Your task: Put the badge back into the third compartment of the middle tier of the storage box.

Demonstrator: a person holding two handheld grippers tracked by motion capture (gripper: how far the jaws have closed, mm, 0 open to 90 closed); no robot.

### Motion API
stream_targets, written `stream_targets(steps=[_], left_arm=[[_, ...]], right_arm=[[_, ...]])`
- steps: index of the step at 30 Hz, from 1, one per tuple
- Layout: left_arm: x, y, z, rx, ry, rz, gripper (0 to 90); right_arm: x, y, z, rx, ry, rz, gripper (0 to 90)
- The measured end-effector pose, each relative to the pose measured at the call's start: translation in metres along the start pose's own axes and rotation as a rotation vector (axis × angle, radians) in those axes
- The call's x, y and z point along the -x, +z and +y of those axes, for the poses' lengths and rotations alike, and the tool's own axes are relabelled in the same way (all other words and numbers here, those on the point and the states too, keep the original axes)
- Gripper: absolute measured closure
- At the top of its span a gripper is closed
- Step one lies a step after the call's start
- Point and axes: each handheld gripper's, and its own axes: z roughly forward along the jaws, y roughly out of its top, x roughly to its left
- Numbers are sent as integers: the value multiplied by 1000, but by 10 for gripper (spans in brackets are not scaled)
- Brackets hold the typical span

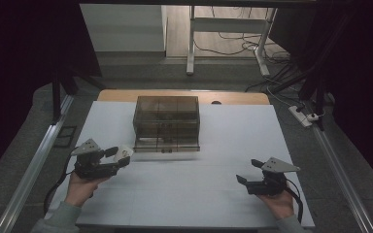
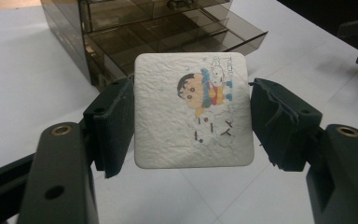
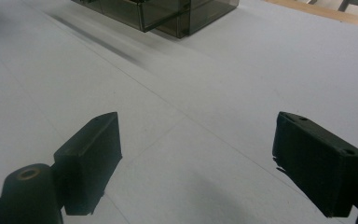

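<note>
left hand-held gripper (image 2: 192, 119) pinches a white cartoon coaster (image 2: 193, 109) at 8 o'clock of the smoky drawer box (image 1: 166, 124); right hand-held gripper (image 3: 196, 163) spread wide above the desk (image 1: 233, 145).

A dim room: grey floor (image 1: 141, 73), white desk legs (image 1: 191, 48), trailing cables (image 1: 281, 73).

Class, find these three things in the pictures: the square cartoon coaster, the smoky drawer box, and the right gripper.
cartoon coaster (image 2: 193, 109), left gripper view, middle of its printed face.
drawer box (image 1: 166, 116), high view, its top panel.
right gripper (image 1: 250, 171), high view, midway between its open fingertips.
</note>
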Motion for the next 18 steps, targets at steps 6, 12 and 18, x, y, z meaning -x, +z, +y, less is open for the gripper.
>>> stream_targets(steps=[6, 12, 18], left_arm=[[4, 7, 7, 0, 8, -21, 328], [8, 13, 14, -1, 23, -33, 328], [12, 18, 20, 6, 33, -43, 328]], right_arm=[[0, 0, 0, -2, -1, 0, 147], [0, 0, 0, -6, -2, -3, 147], [0, 0, 0, -10, -1, -6, 147]])
